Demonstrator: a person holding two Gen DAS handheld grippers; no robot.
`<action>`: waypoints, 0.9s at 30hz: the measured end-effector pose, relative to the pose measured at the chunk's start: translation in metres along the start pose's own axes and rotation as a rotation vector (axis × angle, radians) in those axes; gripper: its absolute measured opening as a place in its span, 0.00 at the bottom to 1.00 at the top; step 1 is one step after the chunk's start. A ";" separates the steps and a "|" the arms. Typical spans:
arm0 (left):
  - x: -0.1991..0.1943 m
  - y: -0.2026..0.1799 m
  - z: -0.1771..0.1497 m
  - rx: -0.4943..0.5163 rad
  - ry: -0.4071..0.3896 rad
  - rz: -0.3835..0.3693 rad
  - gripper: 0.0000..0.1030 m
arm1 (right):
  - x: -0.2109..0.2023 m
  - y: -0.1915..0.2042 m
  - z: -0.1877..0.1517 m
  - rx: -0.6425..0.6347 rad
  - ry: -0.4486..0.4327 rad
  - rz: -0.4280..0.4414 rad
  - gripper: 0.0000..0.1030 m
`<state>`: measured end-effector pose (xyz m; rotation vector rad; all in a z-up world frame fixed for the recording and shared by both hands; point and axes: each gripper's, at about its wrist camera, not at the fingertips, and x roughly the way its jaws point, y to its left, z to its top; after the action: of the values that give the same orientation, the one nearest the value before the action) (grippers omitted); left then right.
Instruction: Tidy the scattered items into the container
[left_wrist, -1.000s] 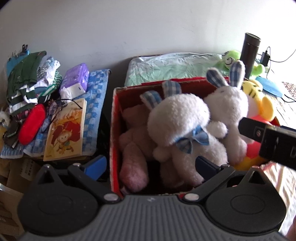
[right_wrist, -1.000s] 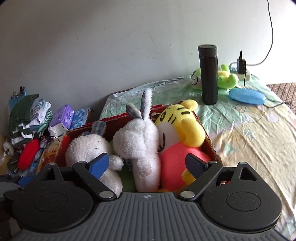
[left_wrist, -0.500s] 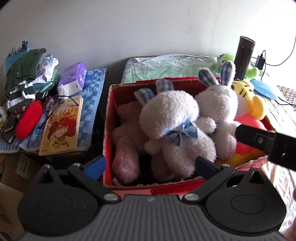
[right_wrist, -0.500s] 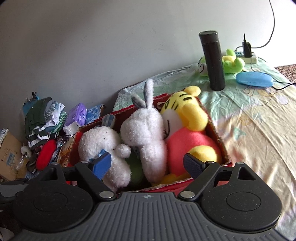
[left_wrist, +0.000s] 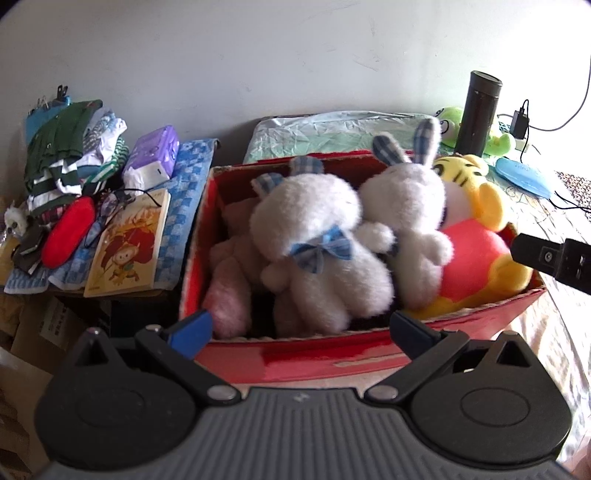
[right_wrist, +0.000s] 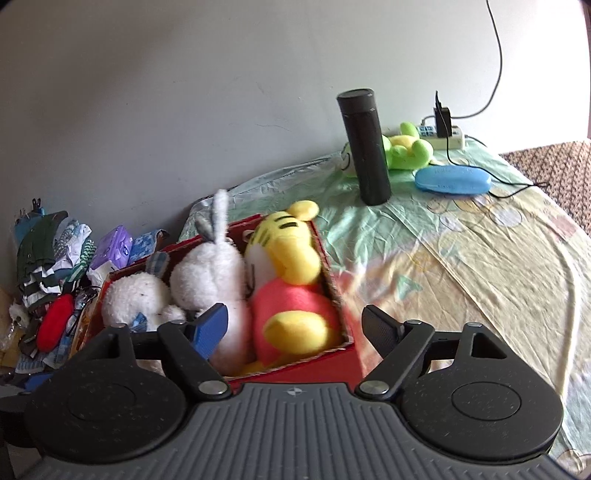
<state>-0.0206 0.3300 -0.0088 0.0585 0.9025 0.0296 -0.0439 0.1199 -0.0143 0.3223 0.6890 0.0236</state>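
While both grippers hang over the near edge of the red box (left_wrist: 295, 360), the toys sit packed inside it. Left gripper (left_wrist: 301, 326): jaws spread wide, nothing between them, blue pad on one side, dark pad on the other. Right gripper (right_wrist: 295, 328): jaws wide too but closing now, and they press on nothing; the box's near corner shows in the gap. In the box, a white rabbit (left_wrist: 317, 251) with a blue checked bow leans against a second rabbit (left_wrist: 410, 206) with checked ears, and a tiger (left_wrist: 476, 236) in yellow and pink fills the right end. A pink plush (left_wrist: 227, 291) lies low at the left end, under the first rabbit. The box rests on a bedsheet (right_wrist: 461, 258). Farther back on the sheet stand a dark flask (right_wrist: 365, 147), a green plush (right_wrist: 410, 149) behind it and a blue case (right_wrist: 452, 179) just beside. Left of the box lie a book (left_wrist: 129, 247), a red pouch (left_wrist: 68, 230) and piled clothes (left_wrist: 62, 162).
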 end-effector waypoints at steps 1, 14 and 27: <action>-0.001 -0.007 -0.001 -0.003 0.005 -0.003 0.99 | -0.002 -0.006 0.000 0.008 0.009 0.005 0.78; -0.010 -0.095 -0.026 0.008 0.066 -0.076 0.99 | -0.019 -0.088 -0.011 0.026 0.101 -0.022 0.67; 0.005 -0.138 -0.059 0.020 0.169 -0.125 0.99 | -0.023 -0.123 -0.032 -0.012 0.183 -0.034 0.67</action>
<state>-0.0635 0.1945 -0.0583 0.0182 1.0742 -0.0916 -0.0919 0.0090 -0.0601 0.2992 0.8752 0.0254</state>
